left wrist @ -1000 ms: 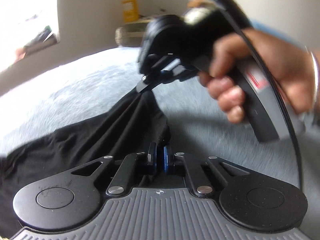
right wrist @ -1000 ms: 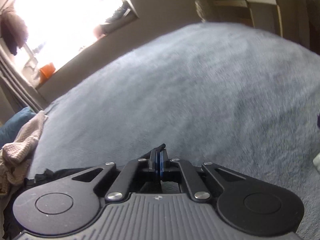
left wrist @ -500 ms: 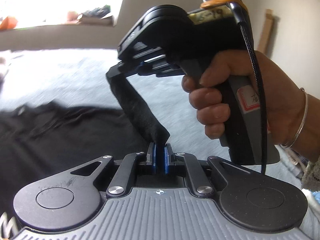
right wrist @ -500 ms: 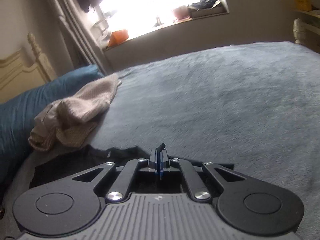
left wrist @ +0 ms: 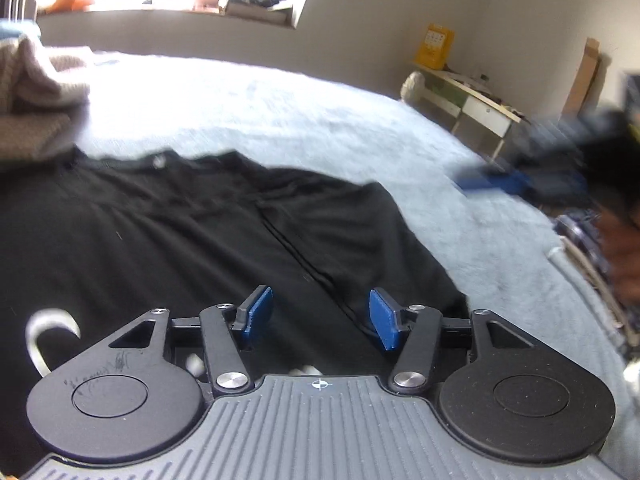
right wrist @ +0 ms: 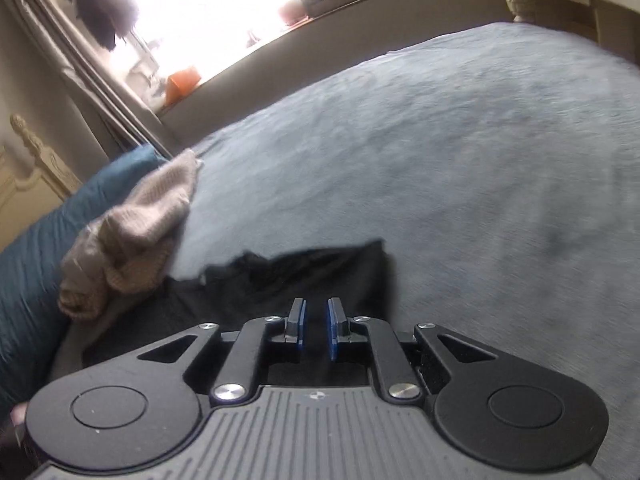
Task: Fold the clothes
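Your left hand-held gripper [left wrist: 318, 316] and right hand-held gripper [right wrist: 314, 328] are opening, nothing between them, leaving the black shirt [left wrist: 192, 232] flat on the bed [left wrist: 300, 120] to hold its fold.

A home bedroom: a wide bed [right wrist: 460, 152] under a grey plush cover, a teal pillow [right wrist: 36, 240] by the cream carved headboard [right wrist: 28, 160], curtains [right wrist: 80, 80] beside a cluttered sunny windowsill [left wrist: 240, 4], and a small side table [left wrist: 468, 96] against the wall.

The left tongs [left wrist: 318, 318] are opening, nothing between them. The right tongs [right wrist: 316, 328] are opening too, only slightly parted and empty. In the left view they blur at three o'clock.
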The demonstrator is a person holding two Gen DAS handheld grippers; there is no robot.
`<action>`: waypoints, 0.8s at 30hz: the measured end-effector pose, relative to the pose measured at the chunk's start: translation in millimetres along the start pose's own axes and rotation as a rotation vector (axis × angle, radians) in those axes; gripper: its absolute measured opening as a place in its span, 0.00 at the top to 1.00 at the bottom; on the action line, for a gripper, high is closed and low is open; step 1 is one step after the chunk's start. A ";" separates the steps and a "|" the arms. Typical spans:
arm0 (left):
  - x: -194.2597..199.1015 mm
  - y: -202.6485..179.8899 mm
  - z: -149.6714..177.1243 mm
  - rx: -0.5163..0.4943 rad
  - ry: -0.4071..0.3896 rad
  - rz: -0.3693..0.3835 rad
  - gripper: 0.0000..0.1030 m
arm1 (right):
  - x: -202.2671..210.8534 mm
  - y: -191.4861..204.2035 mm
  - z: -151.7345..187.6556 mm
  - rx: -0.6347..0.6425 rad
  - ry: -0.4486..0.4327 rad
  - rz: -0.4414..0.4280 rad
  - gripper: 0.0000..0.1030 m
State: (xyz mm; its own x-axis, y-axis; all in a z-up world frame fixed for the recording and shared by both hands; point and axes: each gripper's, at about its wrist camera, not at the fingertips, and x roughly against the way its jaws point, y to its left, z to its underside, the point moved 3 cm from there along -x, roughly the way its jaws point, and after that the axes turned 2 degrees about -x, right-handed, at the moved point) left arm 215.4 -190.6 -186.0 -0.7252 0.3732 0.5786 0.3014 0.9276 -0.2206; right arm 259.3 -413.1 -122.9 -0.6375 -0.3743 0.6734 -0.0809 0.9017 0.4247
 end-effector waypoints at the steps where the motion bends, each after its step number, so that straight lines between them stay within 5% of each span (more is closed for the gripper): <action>1: 1.7 1.0 -2.1 -0.020 -0.010 -0.015 0.48 | 6.3 -1.6 10.4 0.037 0.004 0.031 0.88; 8: -18.0 -29.0 -4.7 -0.231 -0.035 -0.039 0.48 | -8.5 -6.0 75.3 0.241 0.092 0.141 0.88; 13: -13.4 -61.4 17.5 -0.512 -0.084 0.053 0.48 | -22.4 -7.8 85.7 0.242 0.105 0.126 0.88; 17: -14.3 -70.8 37.1 -0.672 -0.060 0.052 0.50 | -21.9 -10.5 87.0 0.231 0.093 0.109 0.88; 24: -20.4 -70.9 47.7 -0.771 -0.049 0.045 0.60 | -16.3 -11.5 87.0 0.235 0.089 0.091 0.80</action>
State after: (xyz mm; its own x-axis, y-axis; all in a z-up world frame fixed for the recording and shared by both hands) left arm 179.2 -263.3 -219.5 -0.7233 0.4267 0.5429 0.6638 0.6463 0.3764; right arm 204.0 -398.5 -191.5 -0.5813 -0.2978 0.7572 -0.2088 0.9540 0.2150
